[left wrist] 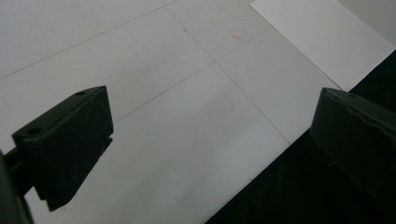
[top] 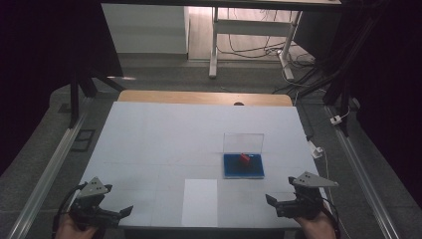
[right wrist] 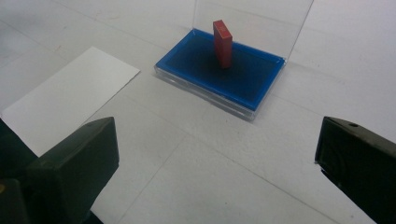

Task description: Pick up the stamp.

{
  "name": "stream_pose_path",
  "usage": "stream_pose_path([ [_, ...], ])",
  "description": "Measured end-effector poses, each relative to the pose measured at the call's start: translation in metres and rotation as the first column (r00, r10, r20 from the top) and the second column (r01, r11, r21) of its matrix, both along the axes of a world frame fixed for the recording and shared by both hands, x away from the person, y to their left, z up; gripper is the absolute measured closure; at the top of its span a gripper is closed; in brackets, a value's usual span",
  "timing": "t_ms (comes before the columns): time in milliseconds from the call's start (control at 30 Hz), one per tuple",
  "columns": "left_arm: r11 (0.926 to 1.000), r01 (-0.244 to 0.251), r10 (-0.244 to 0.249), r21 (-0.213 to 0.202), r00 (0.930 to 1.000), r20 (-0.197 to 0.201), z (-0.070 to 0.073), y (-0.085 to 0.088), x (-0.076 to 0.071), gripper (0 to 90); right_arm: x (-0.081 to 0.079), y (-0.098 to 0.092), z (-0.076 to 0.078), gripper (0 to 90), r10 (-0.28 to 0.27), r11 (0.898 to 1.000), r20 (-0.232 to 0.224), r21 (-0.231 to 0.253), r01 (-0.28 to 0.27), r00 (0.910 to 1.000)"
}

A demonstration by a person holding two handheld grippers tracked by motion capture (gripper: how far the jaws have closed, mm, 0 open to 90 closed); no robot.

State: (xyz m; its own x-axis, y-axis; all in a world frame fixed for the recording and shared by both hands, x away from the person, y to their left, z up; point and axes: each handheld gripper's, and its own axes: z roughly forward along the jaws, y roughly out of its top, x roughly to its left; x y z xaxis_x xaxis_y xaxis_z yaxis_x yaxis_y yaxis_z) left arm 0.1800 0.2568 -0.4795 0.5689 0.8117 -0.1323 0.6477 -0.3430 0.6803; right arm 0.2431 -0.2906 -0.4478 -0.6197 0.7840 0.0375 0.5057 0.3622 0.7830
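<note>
A clear case with a blue tray (top: 243, 170) (right wrist: 252, 79) lies right of the table's middle, its transparent lid (top: 243, 141) standing upright at the back. A small red block (top: 245, 158) (right wrist: 222, 43) stands on end in the tray. A white sheet of paper (top: 200, 201) (right wrist: 60, 100) (left wrist: 322, 37) lies at the front edge. My left gripper (top: 124, 211) (left wrist: 210, 135) hovers open at the front left corner. My right gripper (top: 272, 201) (right wrist: 219, 161) is open at the front right, jaws facing the case, nothing between them.
The white tabletop (top: 164, 139) ends in a wooden strip (top: 204, 97) at the back. Metal rails (top: 47, 174) run along both sides. A desk frame (top: 214, 45) and cables (top: 298, 59) stand on the floor beyond.
</note>
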Motion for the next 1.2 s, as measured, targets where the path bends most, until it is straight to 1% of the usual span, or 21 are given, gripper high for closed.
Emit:
stream_pose_path([
  [133,1.0,0.001,-0.001,-0.003,1.0,0.002,0.0,0.001,0.0,0.0,0.003,0.005,-0.001,0.0,-0.003,1.0,0.008,-0.006,0.003,1.0],
  [300,1.0,-0.001,0.001,-0.007,1.0,0.0,0.0,0.001,0.0,0.0,0.01,0.013,-0.003,0.0,0.013,0.999,0.001,-0.033,-0.013,0.9999],
  [433,1.0,0.002,-0.002,-0.003,1.0,0.003,0.0,0.0,0.0,0.0,0.015,0.017,-0.003,0.0,0.02,0.999,-0.007,-0.042,-0.021,0.9998],
  [533,1.0,0.003,-0.003,-0.001,1.0,0.004,0.0,0.0,0.0,0.0,0.018,0.018,-0.003,0.0,0.021,0.999,-0.015,-0.04,-0.022,0.9997],
  [567,1.0,0.001,-0.001,-0.001,1.0,0.005,0.0,0.0,0.0,0.0,0.021,0.019,-0.004,0.0,0.024,0.999,-0.025,-0.031,-0.025,0.9994],
  [633,1.0,0.0,0.0,-0.004,1.0,0.005,0.0,0.001,0.0,0.0,0.022,0.02,-0.004,0.0,0.025,0.999,-0.025,-0.029,-0.025,0.9994],
  [700,0.9999,-0.004,0.004,-0.011,1.0,0.007,0.001,0.001,-0.001,0.0,0.028,0.023,-0.005,0.0,0.029,0.999,-0.03,-0.037,-0.03,0.9991],
  [767,1.0,0.0,0.0,-0.006,0.9999,0.014,0.001,0.001,-0.001,0.0,0.031,0.025,-0.006,0.0,0.032,0.999,-0.025,-0.037,-0.033,0.9992],
  [900,1.0,0.003,-0.003,0.007,0.9998,0.021,0.001,-0.001,-0.002,0.0,0.037,0.028,-0.006,0.0,0.032,0.999,-0.03,-0.016,-0.033,0.999],
  [1033,1.0,-0.002,0.002,-0.003,0.9998,0.019,0.001,0.001,-0.002,0.0,0.043,0.031,-0.006,0.0,0.033,0.999,-0.034,-0.002,-0.033,0.9989],
  [1100,1.0,-0.001,0.001,-0.004,0.9998,0.02,0.001,0.001,-0.002,0.0,0.046,0.033,-0.007,0.0,0.038,0.999,-0.03,-0.001,-0.038,0.9989],
  [1200,1.0,0.0,0.0,-0.001,0.9998,0.018,0.001,0.0,-0.001,0.0,0.05,0.036,-0.008,0.0,0.043,0.999,-0.04,0.002,-0.043,0.9983],
])
